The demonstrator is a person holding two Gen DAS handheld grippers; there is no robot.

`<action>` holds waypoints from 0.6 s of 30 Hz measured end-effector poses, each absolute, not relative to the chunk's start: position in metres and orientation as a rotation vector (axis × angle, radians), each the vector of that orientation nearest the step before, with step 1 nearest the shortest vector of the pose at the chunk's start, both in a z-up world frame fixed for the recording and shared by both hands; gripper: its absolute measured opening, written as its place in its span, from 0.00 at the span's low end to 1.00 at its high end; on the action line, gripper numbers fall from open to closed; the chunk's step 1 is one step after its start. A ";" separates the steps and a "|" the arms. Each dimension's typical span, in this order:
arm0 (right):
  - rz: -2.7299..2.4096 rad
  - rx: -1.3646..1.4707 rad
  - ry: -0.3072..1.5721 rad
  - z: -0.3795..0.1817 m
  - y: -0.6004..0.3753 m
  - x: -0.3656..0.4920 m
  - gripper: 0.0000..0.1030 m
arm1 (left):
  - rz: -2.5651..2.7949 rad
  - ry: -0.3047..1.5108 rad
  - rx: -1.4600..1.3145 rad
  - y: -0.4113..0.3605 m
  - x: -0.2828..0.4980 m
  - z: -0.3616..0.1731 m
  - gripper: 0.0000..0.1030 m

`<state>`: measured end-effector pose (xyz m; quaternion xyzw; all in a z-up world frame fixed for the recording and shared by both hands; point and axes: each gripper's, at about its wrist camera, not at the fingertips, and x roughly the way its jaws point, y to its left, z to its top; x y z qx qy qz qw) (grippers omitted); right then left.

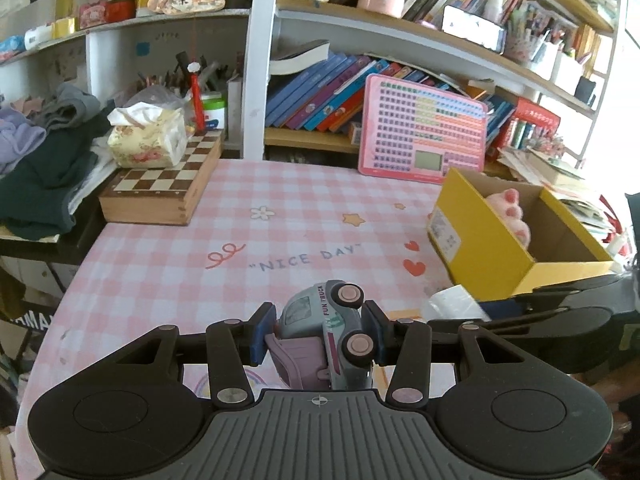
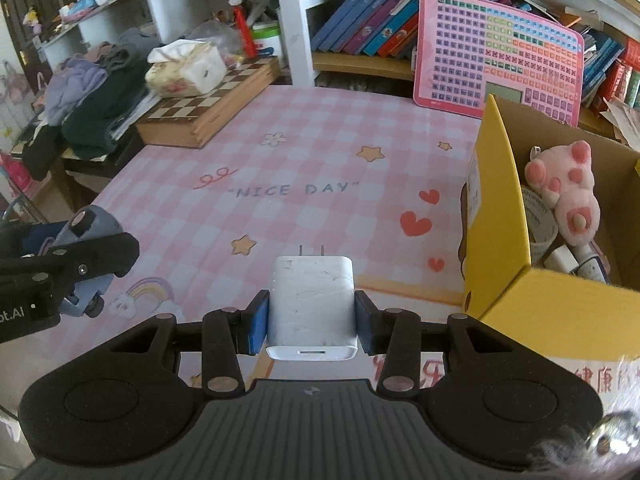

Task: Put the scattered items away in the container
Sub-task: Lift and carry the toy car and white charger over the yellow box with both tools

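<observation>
At the far left a heap of clothes [image 1: 44,160] lies beside a chessboard box [image 1: 160,188], with a tissue pack [image 1: 146,140] sitting on top of it. Over the pink checked cloth [image 1: 200,248] the left gripper [image 1: 318,330] is clamped on a toy truck [image 1: 328,332], its blue pads pressing the truck's sides; the truck is tipped on its side, wheels facing right, and held clear above the cloth. Just right of it the right gripper [image 2: 312,320] is closed on a white charger [image 2: 312,308], gripped by its two flat sides with the prongs pointing away, also lifted off the cloth. A pink keyboard toy [image 2: 500,52] leans against the bookshelf at the back. At the right stands the yellow box [image 2: 504,208], open at the top, near the charger but apart from it; inside it lie a pink plush paw [image 2: 564,188] and some small white things too crowded to make out.
</observation>
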<state>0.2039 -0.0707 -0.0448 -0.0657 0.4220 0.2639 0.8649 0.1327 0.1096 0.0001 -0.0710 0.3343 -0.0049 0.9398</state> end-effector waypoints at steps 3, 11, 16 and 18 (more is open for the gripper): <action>0.567 -0.157 0.857 -0.039 -0.069 0.188 0.40 | -0.010 0.692 -0.149 0.107 0.119 0.002 0.44; 0.586 -0.152 0.860 -0.033 -0.075 0.154 0.40 | -0.020 0.699 -0.172 0.105 0.083 0.002 0.44; 0.594 -0.158 0.860 -0.031 -0.081 0.133 0.40 | -0.034 0.681 -0.168 0.102 0.063 0.008 0.44; 0.591 -0.157 0.858 -0.031 -0.082 0.124 0.40 | -0.041 0.678 -0.168 0.101 0.056 0.009 0.44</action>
